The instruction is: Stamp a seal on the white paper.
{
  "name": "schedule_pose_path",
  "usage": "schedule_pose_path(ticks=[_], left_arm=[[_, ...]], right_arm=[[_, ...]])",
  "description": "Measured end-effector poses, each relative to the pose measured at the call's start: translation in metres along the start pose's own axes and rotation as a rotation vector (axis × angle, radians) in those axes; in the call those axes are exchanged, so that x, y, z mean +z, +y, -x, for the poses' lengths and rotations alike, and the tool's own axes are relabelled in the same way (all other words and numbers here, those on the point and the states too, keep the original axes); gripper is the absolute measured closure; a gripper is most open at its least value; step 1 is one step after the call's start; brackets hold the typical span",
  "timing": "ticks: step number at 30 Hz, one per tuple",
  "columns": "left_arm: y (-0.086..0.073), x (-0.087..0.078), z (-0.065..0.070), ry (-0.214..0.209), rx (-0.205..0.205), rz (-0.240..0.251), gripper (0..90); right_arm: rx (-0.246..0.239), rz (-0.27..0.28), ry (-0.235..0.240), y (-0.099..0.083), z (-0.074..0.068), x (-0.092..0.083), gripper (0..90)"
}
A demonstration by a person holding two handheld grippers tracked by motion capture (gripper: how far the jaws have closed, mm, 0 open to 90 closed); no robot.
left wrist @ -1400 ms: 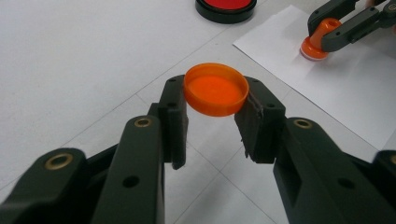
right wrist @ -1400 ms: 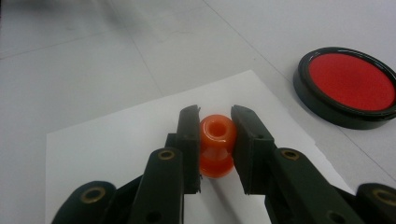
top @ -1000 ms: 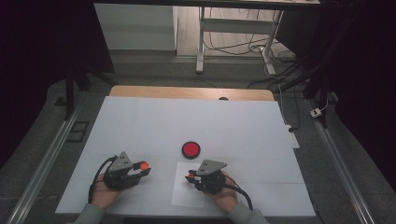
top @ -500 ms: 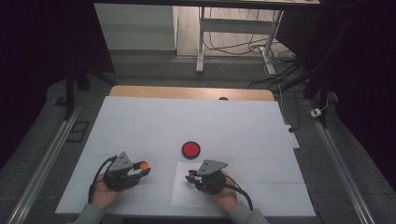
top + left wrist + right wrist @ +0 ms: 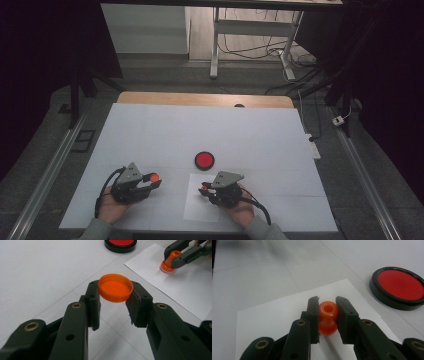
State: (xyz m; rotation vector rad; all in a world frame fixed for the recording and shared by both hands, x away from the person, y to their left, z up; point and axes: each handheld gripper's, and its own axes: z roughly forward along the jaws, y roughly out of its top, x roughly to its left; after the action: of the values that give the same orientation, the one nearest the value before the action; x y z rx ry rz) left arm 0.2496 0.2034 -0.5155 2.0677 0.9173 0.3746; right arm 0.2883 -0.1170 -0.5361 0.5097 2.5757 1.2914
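The left tongs (image 5: pixel 113 306) are closed on an orange cap (image 5: pixel 115 287), which is pinched by its rim between the two jaws with its hollow side turned up and is held clear of the bench (image 5: pixel 150 135). In the high view the left tongs (image 5: pixel 150 181) are seen near the front edge of the bench, toward its left corner, gripped by the person's left hand (image 5: pixel 112 210), with the orange cap (image 5: pixel 154 176) at their tip.

The right tongs (image 5: pixel 327 315) are closed on an orange stamp (image 5: pixel 328 317), clamped at its narrow handle, with its wider base set down on a white paper sheet (image 5: pixel 274 315). In the left gripper view the stamp (image 5: pixel 169 262) is seen pressed onto the paper sheet (image 5: pixel 180 287) by the right tongs (image 5: pixel 175 255). In the high view the right tongs (image 5: pixel 206 188) are held by the right hand (image 5: pixel 239 210) near the front edge, right of the middle, with the stamp (image 5: pixel 203 188) over the paper sheet (image 5: pixel 200 205).

A round black-rimmed red ink pad (image 5: pixel 204 160) lies on the bench just beyond the paper sheet, toward the middle, apart from both tongs; it is also seen in the right gripper view (image 5: pixel 400 287) and in the left gripper view (image 5: pixel 120 243). The bench is covered in white, with a strip of wood showing along its far edge.
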Motion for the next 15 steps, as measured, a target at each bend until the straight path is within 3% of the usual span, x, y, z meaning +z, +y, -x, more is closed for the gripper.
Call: schedule_pose_path(ticks=[12,15], left_arm=[[0.0002,0.0001,-0.0008,0.000,0.000,0.000,63.4],[0.0003,-0.0001,-0.0013,-0.002,0.001,0.002,63.5]], right_arm=[[0.004,-0.004,-0.009,0.0009,-0.0006,-0.0001,72.6],[0.036,0.014,0.005,0.0017,0.0034,-0.0017,72.5]])
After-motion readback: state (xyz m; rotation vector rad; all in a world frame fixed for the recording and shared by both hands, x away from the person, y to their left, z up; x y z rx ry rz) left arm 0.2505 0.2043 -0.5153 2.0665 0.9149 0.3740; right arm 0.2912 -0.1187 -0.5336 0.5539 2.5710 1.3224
